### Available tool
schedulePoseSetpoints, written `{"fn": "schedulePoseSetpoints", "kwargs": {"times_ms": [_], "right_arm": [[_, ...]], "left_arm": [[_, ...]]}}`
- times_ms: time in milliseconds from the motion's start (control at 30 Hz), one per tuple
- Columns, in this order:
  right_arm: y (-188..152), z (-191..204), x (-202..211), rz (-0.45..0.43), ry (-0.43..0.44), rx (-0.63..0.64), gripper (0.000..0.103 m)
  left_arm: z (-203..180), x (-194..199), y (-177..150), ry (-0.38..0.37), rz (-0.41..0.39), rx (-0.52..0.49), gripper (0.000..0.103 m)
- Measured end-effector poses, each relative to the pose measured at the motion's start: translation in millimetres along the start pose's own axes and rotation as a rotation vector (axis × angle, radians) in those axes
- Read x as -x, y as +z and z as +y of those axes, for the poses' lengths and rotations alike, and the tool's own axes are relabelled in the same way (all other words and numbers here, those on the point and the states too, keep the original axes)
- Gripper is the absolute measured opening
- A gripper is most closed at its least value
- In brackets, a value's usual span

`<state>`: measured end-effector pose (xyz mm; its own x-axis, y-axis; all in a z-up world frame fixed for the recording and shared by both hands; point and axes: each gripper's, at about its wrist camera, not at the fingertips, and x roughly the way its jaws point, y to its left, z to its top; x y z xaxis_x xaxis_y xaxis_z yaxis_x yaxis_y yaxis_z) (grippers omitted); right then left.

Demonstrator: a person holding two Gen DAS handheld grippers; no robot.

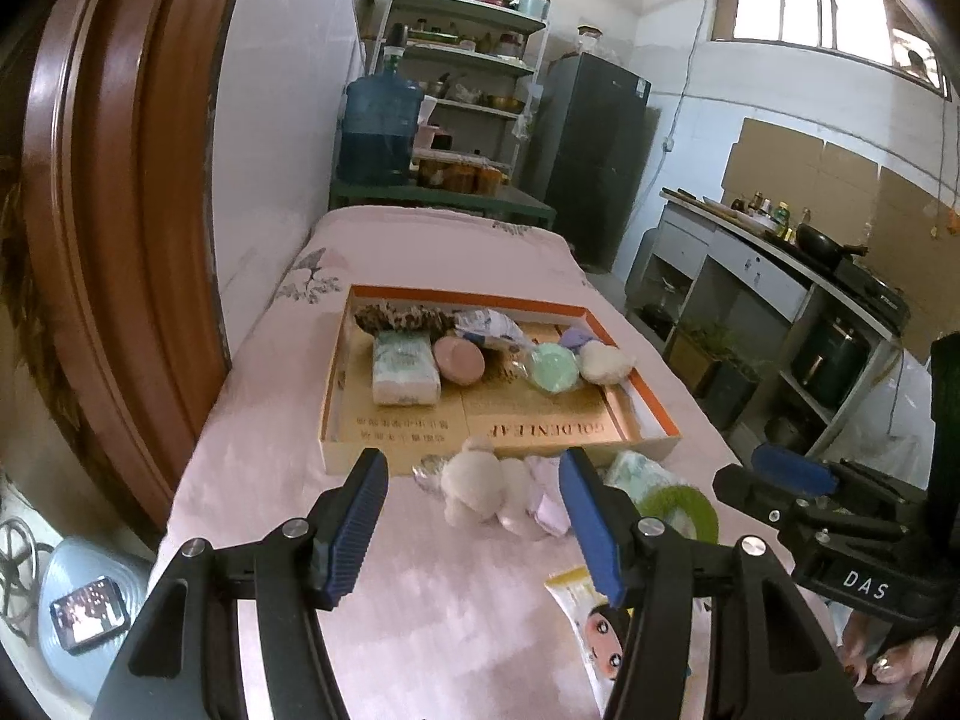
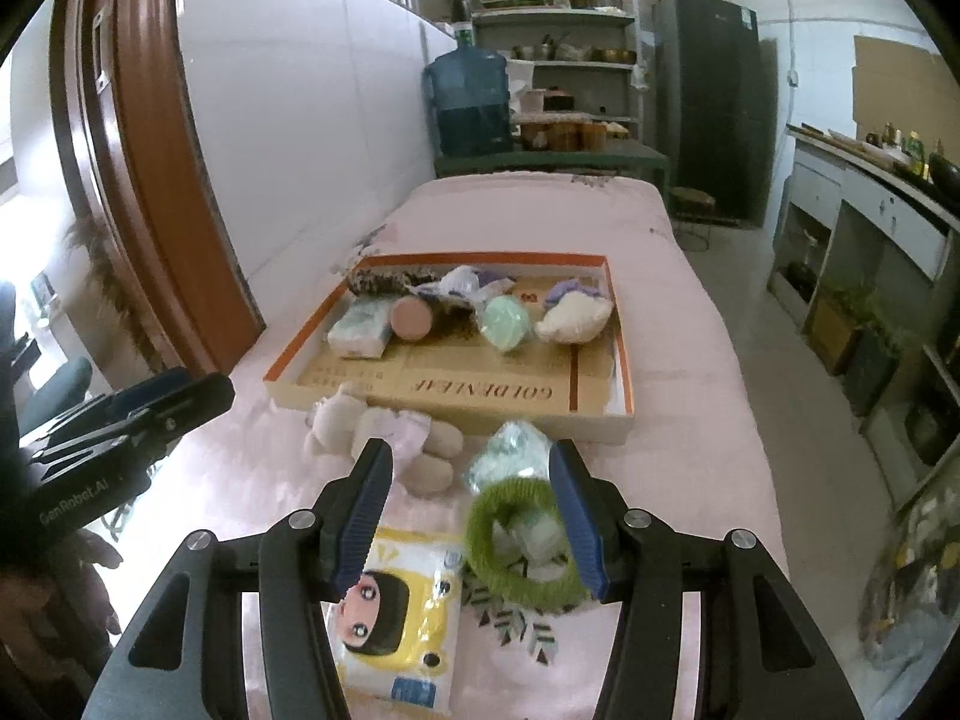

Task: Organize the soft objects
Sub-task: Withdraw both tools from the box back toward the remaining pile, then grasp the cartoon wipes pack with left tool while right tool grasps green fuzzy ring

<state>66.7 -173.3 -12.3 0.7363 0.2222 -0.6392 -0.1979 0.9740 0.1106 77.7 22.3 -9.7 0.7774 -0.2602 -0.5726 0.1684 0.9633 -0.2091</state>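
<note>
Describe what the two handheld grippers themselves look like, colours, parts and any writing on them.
Both match: the left gripper and right gripper have black angular linkage arms with silver round pivot bolts, ending in blue ribbed fingers. Seen from the side, the right gripper's body carries white "DAS" lettering, and the left's reads "GenRobot.AI". No cables show.

left gripper jaws spread, right gripper jaws spread
</note>
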Motion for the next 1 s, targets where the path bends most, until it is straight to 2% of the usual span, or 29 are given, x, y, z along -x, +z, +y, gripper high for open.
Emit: {"fn": "schedulePoseSetpoints", "kwargs": {"times_ms": [400, 1000], "right_arm": [[-29, -4, 5, 0.024, -0.023, -0.015, 0.056], [-52, -28, -16, 0.077, -0.040, -0.067, 0.056]], "left_arm": [[-13, -2, -25, -0.040, 0.036, -0.002, 0.059], [-32, -20, -58, -0.081, 0.104, -0.001, 0.059]]}}
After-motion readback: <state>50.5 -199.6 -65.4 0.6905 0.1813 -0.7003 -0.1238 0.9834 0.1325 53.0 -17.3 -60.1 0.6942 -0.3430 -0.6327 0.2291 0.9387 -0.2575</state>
